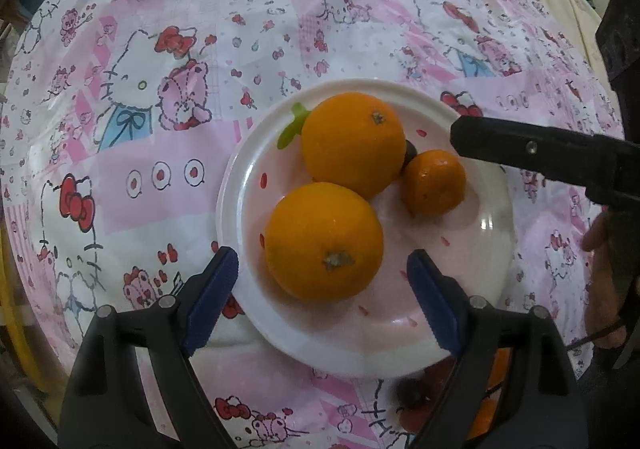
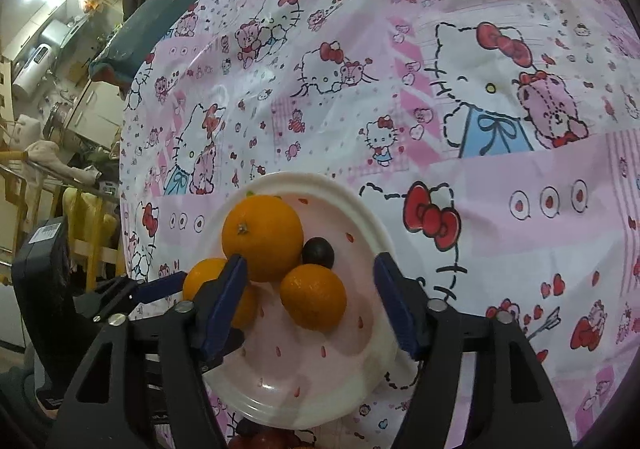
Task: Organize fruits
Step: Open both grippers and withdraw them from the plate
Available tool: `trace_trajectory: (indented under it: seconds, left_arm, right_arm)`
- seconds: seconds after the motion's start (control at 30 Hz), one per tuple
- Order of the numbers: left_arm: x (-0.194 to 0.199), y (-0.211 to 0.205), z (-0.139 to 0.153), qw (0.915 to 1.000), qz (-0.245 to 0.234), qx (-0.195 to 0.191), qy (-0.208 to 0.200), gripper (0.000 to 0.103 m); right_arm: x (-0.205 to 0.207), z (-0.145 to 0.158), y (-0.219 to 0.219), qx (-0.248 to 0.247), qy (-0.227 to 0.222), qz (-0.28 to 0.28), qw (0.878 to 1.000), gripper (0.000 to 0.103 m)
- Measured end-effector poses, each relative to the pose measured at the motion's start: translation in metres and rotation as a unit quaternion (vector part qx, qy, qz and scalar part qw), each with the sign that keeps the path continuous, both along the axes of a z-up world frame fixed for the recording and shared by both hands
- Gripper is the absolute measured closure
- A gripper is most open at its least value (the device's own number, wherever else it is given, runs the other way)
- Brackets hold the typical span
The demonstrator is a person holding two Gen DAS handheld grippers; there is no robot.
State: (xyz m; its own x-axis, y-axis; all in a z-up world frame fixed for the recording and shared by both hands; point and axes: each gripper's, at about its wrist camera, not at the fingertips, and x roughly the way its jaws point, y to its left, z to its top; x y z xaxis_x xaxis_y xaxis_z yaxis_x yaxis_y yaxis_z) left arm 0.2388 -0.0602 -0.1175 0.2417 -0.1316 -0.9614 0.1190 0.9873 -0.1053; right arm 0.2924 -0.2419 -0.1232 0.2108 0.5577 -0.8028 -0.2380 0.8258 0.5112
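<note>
Grape [image 2: 318,253] shows clearly only from right wrist.

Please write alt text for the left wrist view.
A white plate on a pink cartoon tablecloth holds two big oranges, a small one and a dark fruit. The open left gripper hovers over it, holding nothing.

Looked glossy and smooth — the plastic plate [image 1: 240,185] and the printed plastic tablecloth [image 1: 160,49] — dimpled and faintly shiny on the oranges [image 1: 324,239], matt black with ribbed blue pads [image 1: 434,301] on the left gripper [image 1: 322,297].
</note>
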Motion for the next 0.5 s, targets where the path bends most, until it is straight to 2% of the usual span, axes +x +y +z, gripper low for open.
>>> trace_trajectory:
  seconds: [0.03, 0.13, 0.37, 0.5]
  left_arm:
    - [-0.002, 0.000, 0.003, 1.0000, -0.001, 0.000, -0.004, 0.017]
    - [-0.008, 0.000, 0.015, 0.9997, -0.006, 0.002, -0.025, 0.010]
    - [-0.023, 0.007, 0.034, 0.9989, 0.008, 0.002, -0.045, 0.010]
    - [-0.040, 0.007, 0.048, 0.9980, -0.002, 0.004, -0.062, 0.010]
  right_arm:
    - [0.000, 0.001, 0.000, 0.001, -0.002, -0.001, 1.000, 0.021]
    - [-0.003, 0.008, -0.002, 0.002, -0.009, -0.011, 1.000, 0.019]
    - [-0.020, 0.030, -0.014, 0.002, -0.031, -0.030, 0.999, 0.016]
    - [-0.035, 0.041, -0.019, -0.028, -0.048, -0.033, 0.998, 0.013]
